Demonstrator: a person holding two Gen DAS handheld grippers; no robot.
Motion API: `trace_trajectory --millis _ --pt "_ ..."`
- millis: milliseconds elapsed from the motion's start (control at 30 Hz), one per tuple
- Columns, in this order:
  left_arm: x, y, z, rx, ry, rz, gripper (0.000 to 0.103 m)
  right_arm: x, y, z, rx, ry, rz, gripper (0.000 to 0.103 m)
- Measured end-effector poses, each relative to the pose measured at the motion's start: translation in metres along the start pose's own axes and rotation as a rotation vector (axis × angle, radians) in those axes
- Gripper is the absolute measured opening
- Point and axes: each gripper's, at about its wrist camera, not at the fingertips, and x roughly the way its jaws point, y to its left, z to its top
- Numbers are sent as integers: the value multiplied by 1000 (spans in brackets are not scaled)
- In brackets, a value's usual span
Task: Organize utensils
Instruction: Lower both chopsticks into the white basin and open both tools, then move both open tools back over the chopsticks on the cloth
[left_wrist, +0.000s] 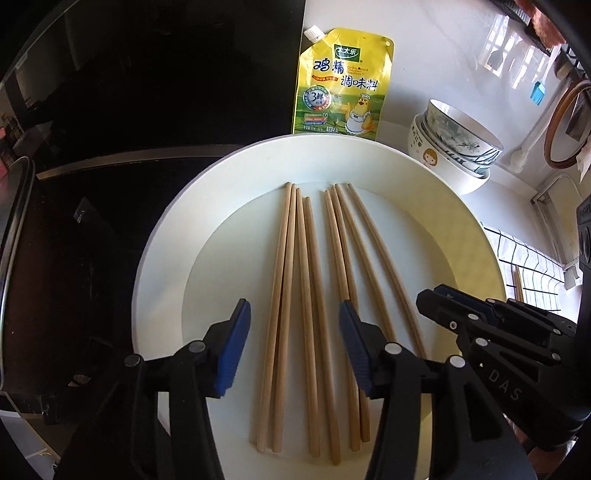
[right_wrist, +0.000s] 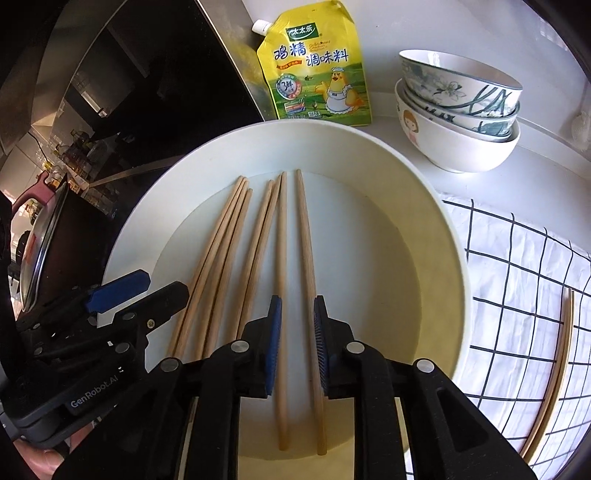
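Observation:
Several wooden chopsticks (left_wrist: 306, 295) lie side by side in a white plate (left_wrist: 166, 236); they also show in the right wrist view (right_wrist: 255, 243) on the same plate (right_wrist: 424, 229). My left gripper (left_wrist: 293, 347) is open above the chopsticks' near ends, straddling the middle ones. My right gripper (right_wrist: 297, 343) is open with a narrow gap, its blue pads (right_wrist: 275, 339) around the two rightmost chopsticks (right_wrist: 306, 258), not closed on them. A pair of chopsticks (right_wrist: 554, 373) lies on the checked cloth (right_wrist: 517, 280) to the right. The right gripper also shows in the left wrist view (left_wrist: 439, 299).
A yellow seasoning pouch (left_wrist: 343, 81) stands behind the plate. Stacked bowls (right_wrist: 458, 110) stand at the back right. A black stovetop (left_wrist: 110, 110) and a pan's edge (left_wrist: 14, 229) are to the left. The checked cloth covers the counter at right.

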Motion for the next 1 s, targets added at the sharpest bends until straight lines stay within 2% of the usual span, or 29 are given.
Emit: trace_trajectory --millis 633,1000 --pt "-35 -22 -19 12 -40 18 50 -43 -8 -19 -9 -65 10 26" --pt "-51 -55 -35 38 -50 1 52 -75 -37 -39 14 -100 -5 29"
